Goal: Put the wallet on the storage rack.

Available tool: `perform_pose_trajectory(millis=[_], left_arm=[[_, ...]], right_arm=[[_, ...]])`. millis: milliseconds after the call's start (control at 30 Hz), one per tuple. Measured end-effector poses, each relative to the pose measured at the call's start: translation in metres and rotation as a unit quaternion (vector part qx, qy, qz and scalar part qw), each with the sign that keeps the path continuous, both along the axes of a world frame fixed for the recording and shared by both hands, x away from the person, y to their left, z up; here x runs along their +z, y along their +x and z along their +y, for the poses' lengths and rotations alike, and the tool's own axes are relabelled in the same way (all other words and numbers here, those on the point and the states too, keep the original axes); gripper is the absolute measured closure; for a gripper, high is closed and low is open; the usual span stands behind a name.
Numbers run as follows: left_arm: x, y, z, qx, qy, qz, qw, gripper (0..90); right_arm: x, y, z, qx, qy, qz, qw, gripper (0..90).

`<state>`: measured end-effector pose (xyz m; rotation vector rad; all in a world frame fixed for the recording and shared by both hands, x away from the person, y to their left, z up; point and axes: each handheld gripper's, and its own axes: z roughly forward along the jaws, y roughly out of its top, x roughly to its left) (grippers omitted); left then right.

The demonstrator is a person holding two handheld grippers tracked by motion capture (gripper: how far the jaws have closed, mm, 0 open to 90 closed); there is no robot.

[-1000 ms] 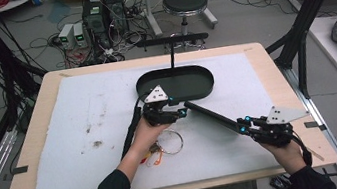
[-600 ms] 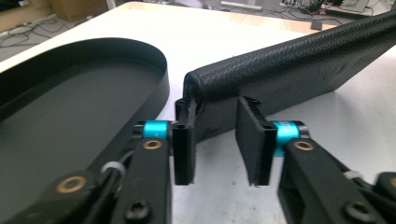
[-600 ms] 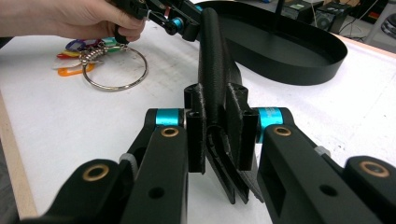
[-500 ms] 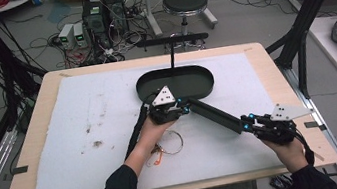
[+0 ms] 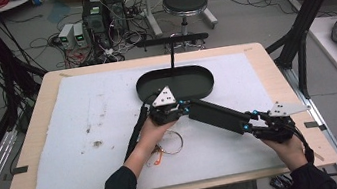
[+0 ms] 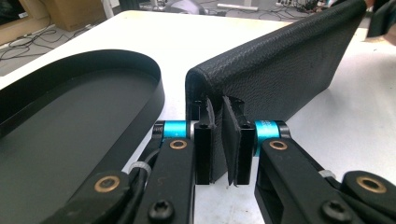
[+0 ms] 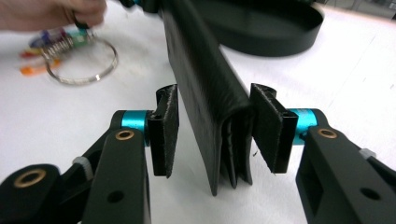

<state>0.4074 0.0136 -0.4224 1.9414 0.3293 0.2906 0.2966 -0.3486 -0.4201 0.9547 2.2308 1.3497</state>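
- Pinching one end of a long black leather wallet [image 6: 275,70], the left gripper [image 6: 223,144] has its fingers pressed onto a thin flap of it.
- Straddling the other end, the right gripper [image 7: 215,135] has its fingers spread, a gap showing on each side of the wallet.
- Standing on edge, the wallet spans between both grippers over the white mat [image 5: 61,135] on the bench [image 5: 31,102].
- Lying just beside the wallet's left end is a black oval tray [image 5: 191,88].
- Resting near the left hand [image 5: 154,132] is a key ring [image 7: 81,63] with coloured tags.
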Motion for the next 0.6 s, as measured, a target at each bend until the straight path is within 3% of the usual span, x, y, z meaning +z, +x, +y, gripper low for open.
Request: perform_pose_trajectory(millis=[33, 67, 100, 167, 267, 367, 500, 567, 600], left_arm=[[0.0, 0.0, 0.001, -0.001, 0.001, 0.003, 1.0, 82.6], [0.0, 0.0, 0.001, -0.001, 0.001, 0.003, 1.0, 82.6], [0.0, 0.0, 0.001, -0.003, 0.001, 0.005, 1.0, 82.5], [0.0, 0.0, 0.002, -0.003, -0.001, 0.01, 0.9999, 81.1], [0.002, -0.001, 0.004, 0.001, -0.006, 0.013, 0.9999, 68.5], [0.003, -0.002, 0.009, 0.004, -0.003, 0.017, 0.9998, 61.7], [0.005, -0.003, 0.024, 0.001, -0.003, 0.027, 0.9996, 49.1], [0.007, -0.005, 0.034, -0.009, -0.01, 0.033, 0.9994, 48.6], [0.008, -0.006, 0.04, -0.015, -0.014, 0.034, 0.9992, 43.6]], right_arm=[[-0.003, 0.003, 0.001, 0.005, -0.009, 0.008, 0.9999, 63.7], [-0.003, 0.003, 0.001, 0.005, -0.009, 0.008, 0.9999, 63.7], [-0.004, 0.005, 0.0, 0.018, -0.013, 0.003, 0.9998, 72.3], [-0.003, 0.006, -0.002, 0.029, -0.014, 0.005, 0.9995, 75.3], [-0.001, 0.006, -0.001, 0.043, -0.017, 0.003, 0.9989, 76.7], [0.002, 0.005, 0.001, 0.053, -0.02, -0.001, 0.9984, 77.0], [0.008, 0.003, 0.009, 0.078, -0.02, -0.017, 0.9966, 77.3], [0.012, 0.002, 0.013, 0.088, -0.015, -0.025, 0.9956, 77.3], [0.016, 0.002, 0.018, 0.107, -0.003, -0.032, 0.9938, 77.3]])
